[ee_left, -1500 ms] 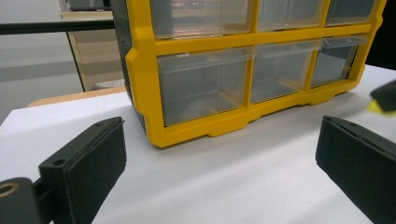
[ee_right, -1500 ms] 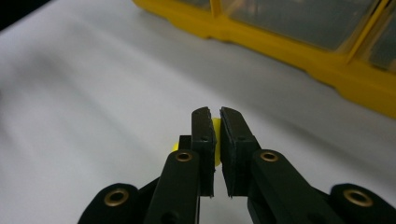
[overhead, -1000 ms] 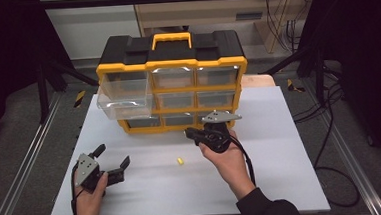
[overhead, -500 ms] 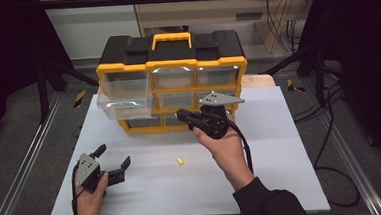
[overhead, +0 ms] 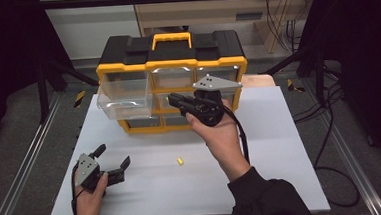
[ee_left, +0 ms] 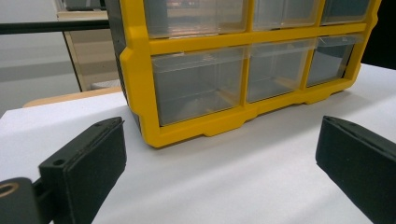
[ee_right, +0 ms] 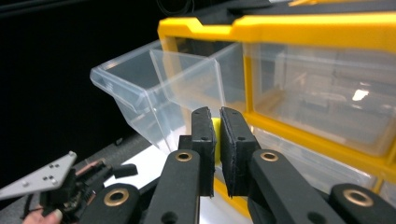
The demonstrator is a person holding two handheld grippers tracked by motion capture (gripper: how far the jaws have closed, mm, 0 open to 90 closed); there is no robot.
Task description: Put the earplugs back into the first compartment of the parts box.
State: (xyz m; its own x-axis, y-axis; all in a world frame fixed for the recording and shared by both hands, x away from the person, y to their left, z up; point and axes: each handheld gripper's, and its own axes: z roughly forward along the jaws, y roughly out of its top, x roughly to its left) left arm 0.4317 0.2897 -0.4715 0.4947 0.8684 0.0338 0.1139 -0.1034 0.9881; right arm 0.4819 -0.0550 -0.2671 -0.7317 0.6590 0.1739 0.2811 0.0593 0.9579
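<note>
lower left of the high view, left gripper (overhead: 113, 165) sits low over the table (overhead: 282, 172), jaws spread wide, nothing between them. upper left of centre, the open drawer (overhead: 125, 94) juts from the organizer (overhead: 170, 53). centre frame, a yellow piece (overhead: 180, 161) lies on the table. just right, right gripper (overhead: 172, 97) is up at the organizer's front, pads pinching a yellow bit (ee_right: 215, 135).
</note>
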